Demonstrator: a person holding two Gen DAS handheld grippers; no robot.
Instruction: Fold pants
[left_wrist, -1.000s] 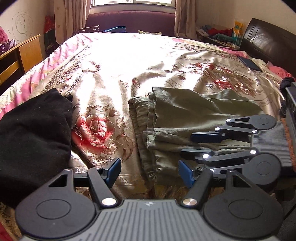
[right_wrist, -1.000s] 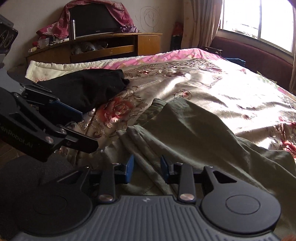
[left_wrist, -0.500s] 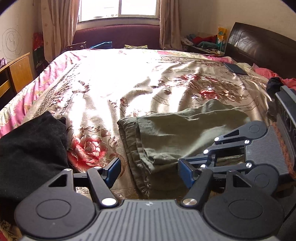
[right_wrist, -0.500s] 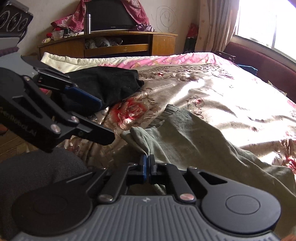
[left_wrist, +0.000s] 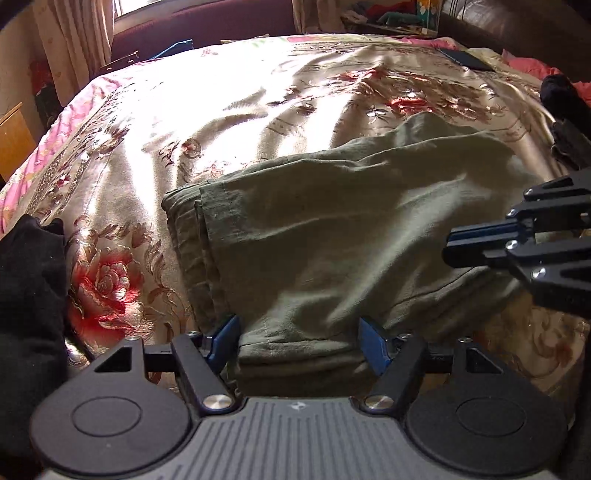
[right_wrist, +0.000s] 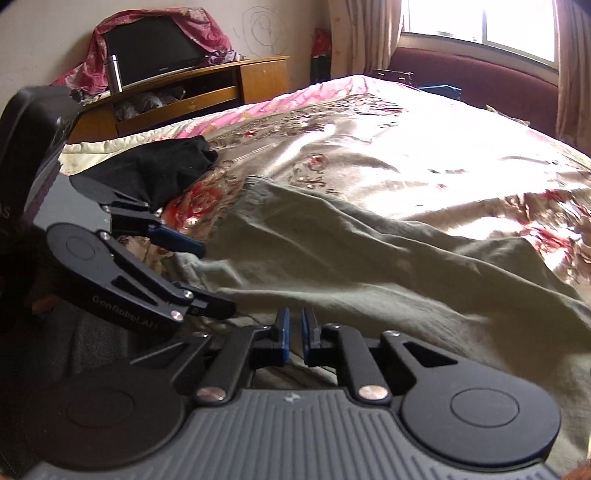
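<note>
- Left gripper (left_wrist: 298, 341): blue-padded jaws spread wide, straddling the near folded edge of the olive-green cotton pants (left_wrist: 332, 236); the pads are not pressing on the cloth.
- Right gripper (right_wrist: 293, 334): jaws have just parted slightly, a narrow gap showing. Cannot tell whether cloth is pinched.
- Pants lie partly folded on the floral satin bedspread (left_wrist: 229, 122), legs stacked.
- Black garment (left_wrist: 29, 295) lies apart, to the left.
- Risk, as I judge it: slick satin lets the layers slide, and a single-layer pinch would skew the fold.
</note>
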